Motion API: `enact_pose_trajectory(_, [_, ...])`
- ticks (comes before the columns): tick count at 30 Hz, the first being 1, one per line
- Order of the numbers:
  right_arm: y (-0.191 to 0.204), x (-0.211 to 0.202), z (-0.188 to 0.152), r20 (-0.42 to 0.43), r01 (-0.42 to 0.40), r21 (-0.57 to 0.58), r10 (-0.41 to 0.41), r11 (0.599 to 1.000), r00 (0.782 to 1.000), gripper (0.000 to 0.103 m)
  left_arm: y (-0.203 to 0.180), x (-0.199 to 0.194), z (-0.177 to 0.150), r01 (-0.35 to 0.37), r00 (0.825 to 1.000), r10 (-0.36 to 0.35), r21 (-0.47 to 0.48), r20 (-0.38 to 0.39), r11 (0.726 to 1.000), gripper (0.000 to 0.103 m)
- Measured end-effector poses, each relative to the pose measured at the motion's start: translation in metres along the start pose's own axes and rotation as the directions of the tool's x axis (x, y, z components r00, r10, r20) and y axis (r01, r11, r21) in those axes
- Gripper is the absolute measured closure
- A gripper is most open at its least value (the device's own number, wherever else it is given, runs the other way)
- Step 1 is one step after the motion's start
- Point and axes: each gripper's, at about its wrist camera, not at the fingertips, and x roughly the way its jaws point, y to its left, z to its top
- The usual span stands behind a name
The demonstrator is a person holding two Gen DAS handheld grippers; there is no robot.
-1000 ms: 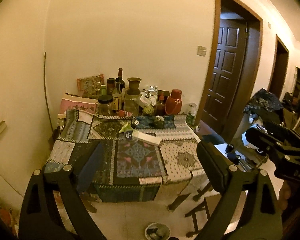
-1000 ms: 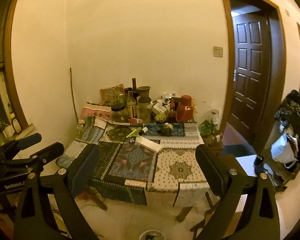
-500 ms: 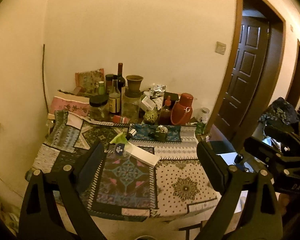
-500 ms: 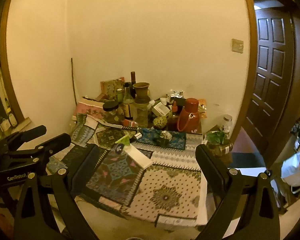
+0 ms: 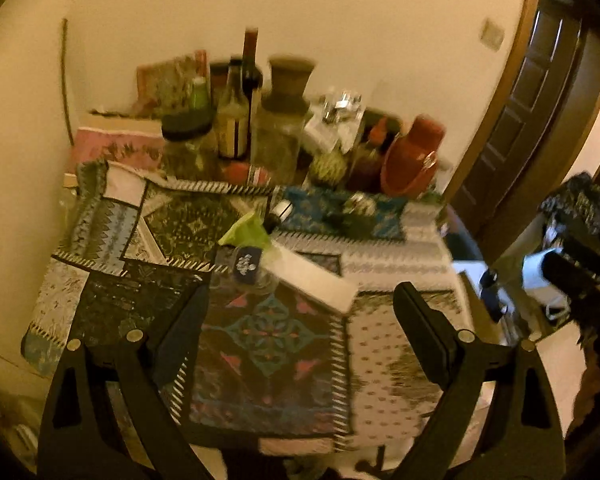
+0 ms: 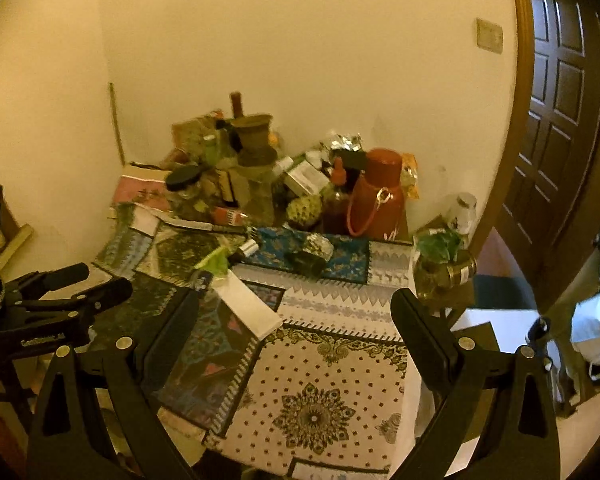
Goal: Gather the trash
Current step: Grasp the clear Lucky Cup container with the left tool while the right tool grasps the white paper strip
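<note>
My left gripper (image 5: 300,320) and right gripper (image 6: 296,320) both hang above the near edge of the table (image 6: 340,368), jaws spread wide, nothing between them. I see the left one again at the left border of the right view, apart from the right one.

The near half of the patchwork tablecloth (image 5: 268,344) is flat woven fabric with bare room to come down on. Past the table's right edge stands a dark panelled door (image 6: 560,128) in an open stretch of floor.

Toward the middle lies the trash: a long white flat box (image 6: 248,304), slanted, its far end beside a crumpled green wrapper (image 6: 214,260) and a small dark blue round piece (image 5: 247,264). Just beyond, a small dark bottle with a pale cap (image 6: 244,250) lies on its side.

The far edge, against the wall, is crowded: glass jars, 2 upright bottles (image 5: 240,108), a brown clay vase (image 6: 254,140), a red flask (image 6: 378,196). What the jars hold I cannot tell. A glass pot with green leaves (image 6: 440,264) sits at the right edge.
</note>
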Motion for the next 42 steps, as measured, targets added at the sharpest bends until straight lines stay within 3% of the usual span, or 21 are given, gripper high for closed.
enact_pose_trajectory(5, [0.008, 0.057, 0.001, -0.098, 0.054, 0.038, -0.05, 0.998, 0.994, 0.007, 0.028, 0.069, 0.012, 0.02, 0.991, -0.012, 0.057, -0.134, 0.998, 0.009])
enact_pose_trajectory(11, [0.015, 0.118, -0.008, -0.209, 0.078, 0.033, -0.069, 0.996, 0.975, 0.007, 0.047, 0.162, 0.013, 0.05, 0.96, -0.02, 0.1, -0.279, 0.994, 0.009])
enact_pose_trajectory(14, [0.016, 0.145, -0.016, -0.259, 0.082, 0.027, -0.072, 0.996, 0.963, 0.007, 0.05, 0.195, 0.011, 0.045, 0.946, -0.003, 0.124, -0.324, 0.991, 0.009])
enact_pose_trajectory(19, [0.017, 0.182, -0.028, -0.329, 0.036, 0.013, -0.03, 0.999, 0.944, 0.007, 0.053, 0.227, 0.005, 0.053, 0.939, 0.0, 0.144, -0.344, 0.988, 0.009])
enact_pose_trajectory(21, [0.02, 0.196, -0.032, -0.361, 0.002, -0.006, -0.005, 1.0, 0.933, 0.007, 0.053, 0.232, 0.004, 0.068, 0.938, -0.016, 0.138, -0.347, 0.988, 0.01])
enact_pose_trajectory(24, [0.025, 0.21, -0.036, -0.393, -0.04, -0.042, 0.02, 0.998, 0.919, 0.007, 0.054, 0.232, 0.003, 0.095, 0.945, -0.047, 0.132, -0.324, 0.987, 0.025])
enact_pose_trajectory(32, [0.058, 0.254, -0.043, -0.469, -0.189, -0.171, 0.088, 0.967, 0.879, 0.008, 0.068, 0.208, 0.003, 0.09, 0.958, -0.052, 0.122, -0.282, 0.988, 0.029])
enact_pose_trajectory(34, [0.071, 0.266, -0.044, -0.478, -0.215, -0.208, 0.093, 0.954, 0.874, 0.009, 0.079, 0.195, 0.004, 0.077, 0.963, -0.047, 0.103, -0.264, 0.992, 0.029])
enact_pose_trajectory(37, [0.081, 0.277, -0.043, -0.454, -0.186, -0.247, 0.055, 0.951, 0.889, 0.011, 0.096, 0.174, 0.008, 0.063, 0.97, -0.049, 0.05, -0.24, 0.997, 0.029])
enact_pose_trajectory(39, [0.085, 0.284, -0.042, -0.456, -0.192, -0.252, 0.058, 0.948, 0.888, 0.024, 0.104, 0.162, 0.01, 0.057, 0.973, -0.051, 0.022, -0.225, 0.998, 0.029])
enact_pose_trajectory(42, [0.089, 0.291, -0.045, -0.458, -0.196, -0.26, 0.058, 0.946, 0.887, 0.033, 0.112, 0.15, 0.013, 0.05, 0.977, -0.049, 0.002, -0.207, 0.999, 0.029])
